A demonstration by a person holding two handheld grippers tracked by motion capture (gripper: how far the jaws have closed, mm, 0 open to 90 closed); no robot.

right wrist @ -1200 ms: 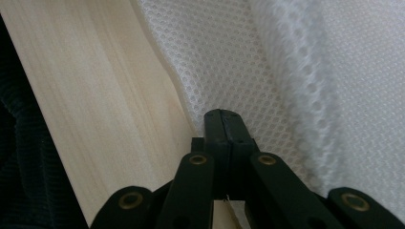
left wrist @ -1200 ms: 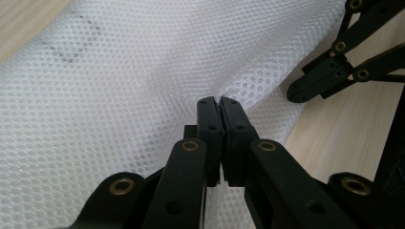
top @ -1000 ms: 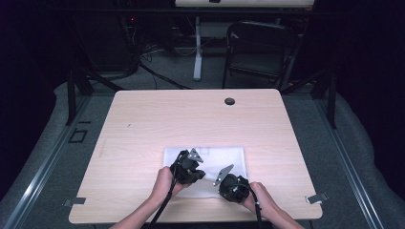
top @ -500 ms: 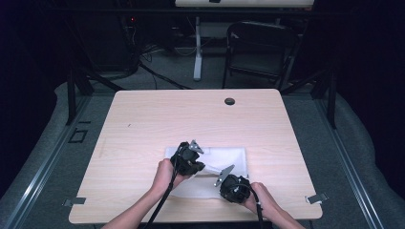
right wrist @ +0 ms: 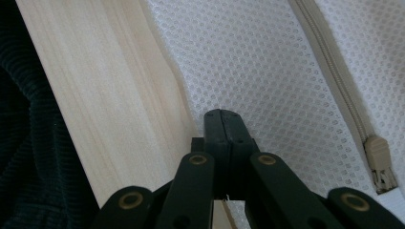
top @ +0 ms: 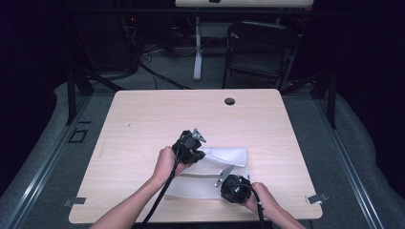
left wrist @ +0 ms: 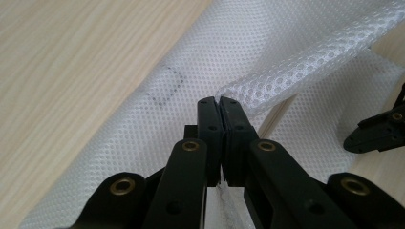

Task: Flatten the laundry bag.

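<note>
White mesh bag [top: 215, 174] lies at 6 o'clock on the worktop [top: 143, 124], partly folded; left gripper [left wrist: 220, 102] is clamped on a lifted edge, right gripper [right wrist: 222, 114] pinches the near edge by the zipper pull [right wrist: 380, 162]; folding left unfinished; grommet [top: 229, 101] at 12 o'clock, nothing obstructing.

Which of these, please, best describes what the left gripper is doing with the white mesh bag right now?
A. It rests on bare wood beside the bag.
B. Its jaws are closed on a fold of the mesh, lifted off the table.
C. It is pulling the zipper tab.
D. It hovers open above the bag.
B: the left gripper has its jaws shut on a raised fold of the white mesh bag, above the table.
</note>
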